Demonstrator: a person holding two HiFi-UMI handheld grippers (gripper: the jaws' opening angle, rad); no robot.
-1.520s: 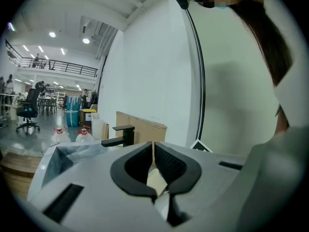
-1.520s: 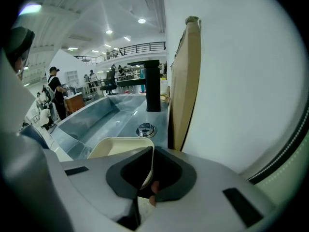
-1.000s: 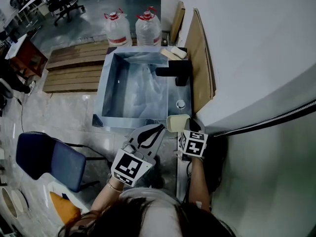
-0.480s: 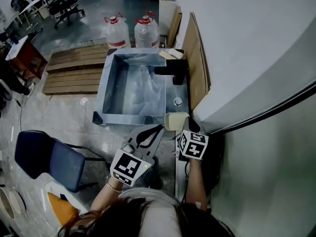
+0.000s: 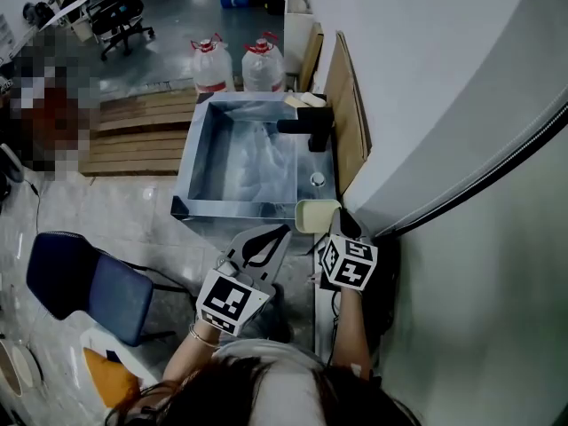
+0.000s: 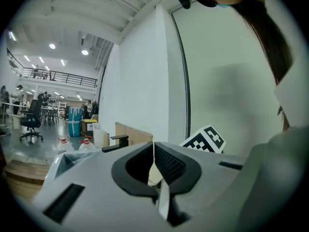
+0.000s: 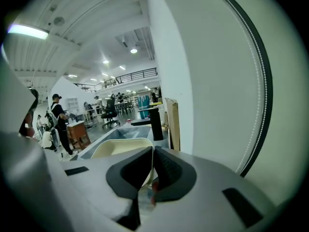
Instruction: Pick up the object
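A cream plastic bowl (image 5: 317, 216) is held at the near right corner of the steel sink (image 5: 197, 149). My right gripper (image 5: 335, 226) is shut on its near rim; in the right gripper view the bowl (image 7: 118, 148) spreads out beyond the closed jaws of the right gripper (image 7: 152, 152). Just left of the bowl, my left gripper (image 5: 286, 231) has its tips together and nothing clamped. In the left gripper view, the left gripper (image 6: 153, 151) shows only a thin slit, with a sliver of cream behind it.
A black faucet (image 5: 311, 127) stands on the sink's right ledge, with a pale bar (image 5: 306, 100) behind it. A wooden board (image 5: 346, 122) leans on the white wall. Two water jugs (image 5: 213, 65), a slatted pallet (image 5: 133, 131) and a blue chair (image 5: 84, 287) are on the floor.
Both grippers and the bowl keep almost the same pose. The head view has drifted slightly, so the sink sits a little higher in the picture.
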